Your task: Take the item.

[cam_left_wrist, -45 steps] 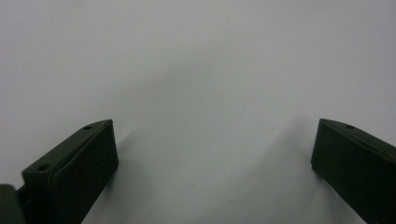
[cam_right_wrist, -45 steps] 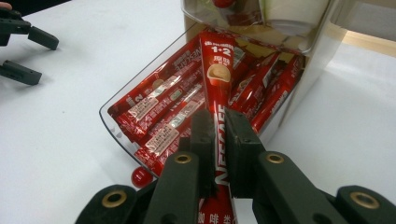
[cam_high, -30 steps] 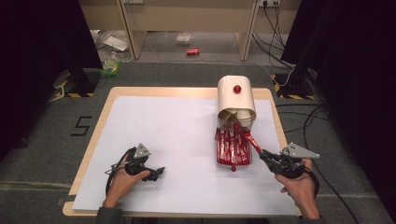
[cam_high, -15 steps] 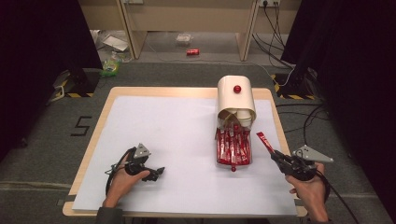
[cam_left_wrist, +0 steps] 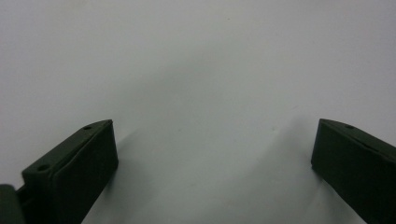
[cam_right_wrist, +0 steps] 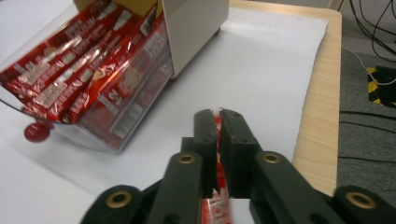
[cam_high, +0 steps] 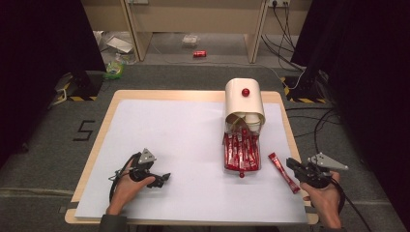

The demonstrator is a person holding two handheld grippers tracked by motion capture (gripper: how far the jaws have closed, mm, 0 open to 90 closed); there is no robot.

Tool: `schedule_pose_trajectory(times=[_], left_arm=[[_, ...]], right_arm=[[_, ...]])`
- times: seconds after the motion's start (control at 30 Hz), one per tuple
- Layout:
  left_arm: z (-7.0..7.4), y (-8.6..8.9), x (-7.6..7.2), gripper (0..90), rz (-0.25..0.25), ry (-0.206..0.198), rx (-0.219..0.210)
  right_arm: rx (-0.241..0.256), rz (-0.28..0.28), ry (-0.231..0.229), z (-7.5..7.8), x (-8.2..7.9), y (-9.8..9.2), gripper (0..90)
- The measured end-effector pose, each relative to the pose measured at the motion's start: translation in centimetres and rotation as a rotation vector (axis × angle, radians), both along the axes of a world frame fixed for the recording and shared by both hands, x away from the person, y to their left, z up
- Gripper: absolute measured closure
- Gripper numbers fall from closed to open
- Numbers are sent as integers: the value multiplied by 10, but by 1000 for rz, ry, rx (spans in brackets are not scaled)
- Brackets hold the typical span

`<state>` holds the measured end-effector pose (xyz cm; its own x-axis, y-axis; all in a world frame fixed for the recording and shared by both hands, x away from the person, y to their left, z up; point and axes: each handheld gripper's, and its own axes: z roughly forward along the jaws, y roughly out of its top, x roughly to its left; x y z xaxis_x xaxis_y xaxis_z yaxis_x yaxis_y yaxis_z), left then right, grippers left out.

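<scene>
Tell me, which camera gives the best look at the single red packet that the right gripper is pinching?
The high view: the whole red packet lies stretched out from the right gripper. The right gripper view catches just a red sliver squeezed between the closed jaws. The left gripper view looks at the white sheet.

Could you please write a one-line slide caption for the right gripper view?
Right gripper clamps a red sachet beside the clear drawer of matching sachets.

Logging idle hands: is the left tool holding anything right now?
No, the left tool has its two black jaws spread wide apart over the bare white table cover, with nothing between them.
</scene>
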<state>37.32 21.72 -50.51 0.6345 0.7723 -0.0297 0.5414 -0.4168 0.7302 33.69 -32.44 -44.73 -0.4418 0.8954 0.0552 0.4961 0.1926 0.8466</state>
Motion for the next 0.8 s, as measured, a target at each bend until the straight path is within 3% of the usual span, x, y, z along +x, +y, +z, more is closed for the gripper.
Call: schedule_pose_trajectory(times=[0.2,0.8], left_arm=[[0,0,0,0,0,0,1],[0,0,0,0,0,0,0]], right_arm=[[-25,5,41,-11,3,0,899],[-12,5,29,-9,2,1,872]])
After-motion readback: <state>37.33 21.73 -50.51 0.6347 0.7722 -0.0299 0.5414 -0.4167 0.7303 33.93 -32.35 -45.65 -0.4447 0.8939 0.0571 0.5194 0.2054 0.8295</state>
